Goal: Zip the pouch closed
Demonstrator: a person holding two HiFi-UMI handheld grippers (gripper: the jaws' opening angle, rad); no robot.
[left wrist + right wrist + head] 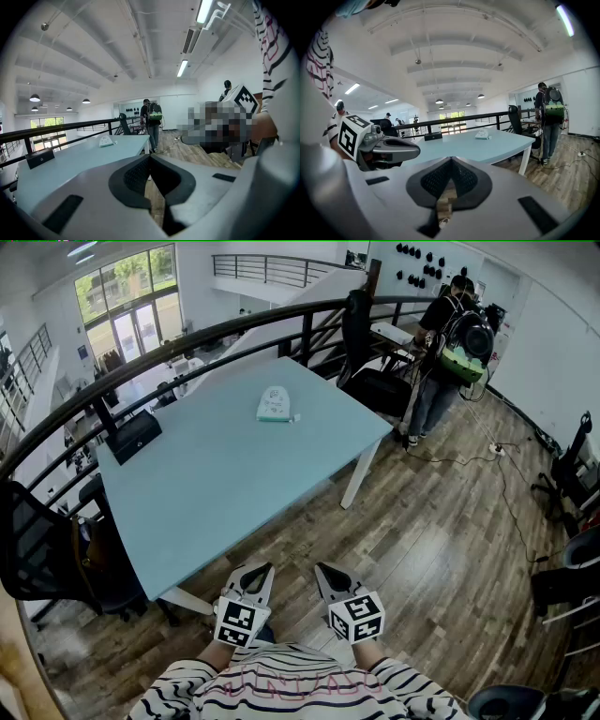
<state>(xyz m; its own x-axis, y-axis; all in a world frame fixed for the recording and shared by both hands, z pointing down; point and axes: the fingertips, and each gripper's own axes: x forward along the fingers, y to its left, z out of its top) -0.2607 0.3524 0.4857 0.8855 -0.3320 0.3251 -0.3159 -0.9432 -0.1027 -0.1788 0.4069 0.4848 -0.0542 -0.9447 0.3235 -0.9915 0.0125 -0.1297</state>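
- Black box (134, 435): on the bench (234, 493), well ahead of your left fingers and off to their left, by the rail. It is no part of the job; keep away from it.
- Left gripper (254, 570): fingers pressed together and holding nothing, low over the floor, short of the bench's near edge.
- Pouch (275, 405): lying flat near the far edge of the bench, well ahead of both pairs of fingers and roughly between their lines. From here you cannot tell which end the zip pull is at.
- Right gripper (327, 572): fingers closed on each other, empty, just beside the left pair.
- Person with a backpack (450, 329): standing well beyond your right fingers, past the bench's far corner.
- Hazards, as judged:
  - closed fingers would shove the pouch instead of gripping it, so part them before you arrive;
  - the pouch looks light and the bench smooth, so pulling the zip with one pair alone would likely drag it towards the far edge;
  - the long reach could knock your grippers on the bench rim.
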